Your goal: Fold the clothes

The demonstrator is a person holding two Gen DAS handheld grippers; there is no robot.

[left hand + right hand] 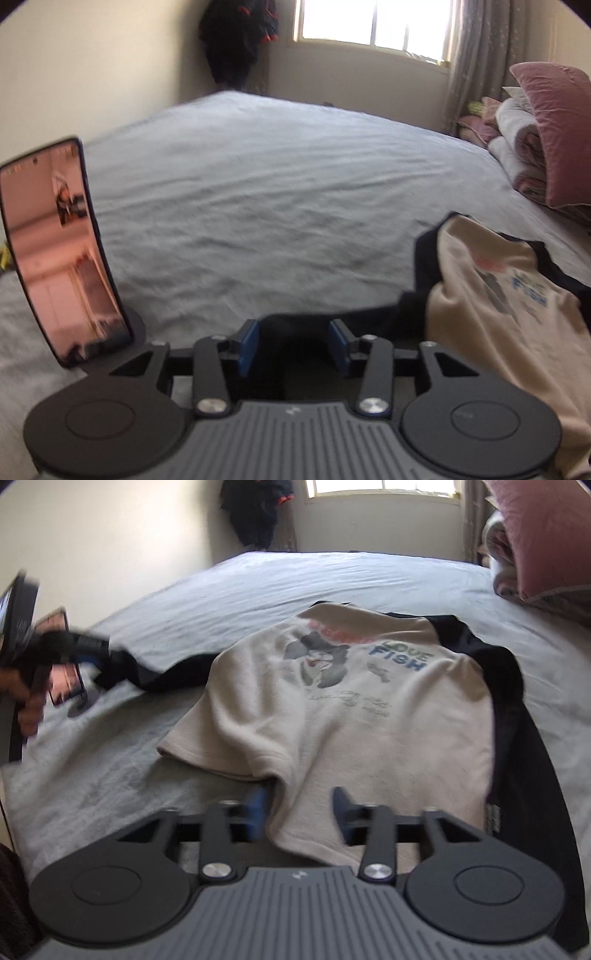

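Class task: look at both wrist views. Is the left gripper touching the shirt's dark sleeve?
Touching. In the left wrist view the dark sleeve fills the space between the left gripper pads; the right wrist view shows it drawn taut towards that gripper.

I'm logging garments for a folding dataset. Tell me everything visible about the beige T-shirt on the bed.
The beige T-shirt is soft knit with dark navy sleeves and trim, and a faded cartoon print reading "LOVE FISH". It lies rumpled, print up, on the grey bed sheet. Its hem sits between the open fingers of the right tool; a dark sleeve stretches into the left tool.
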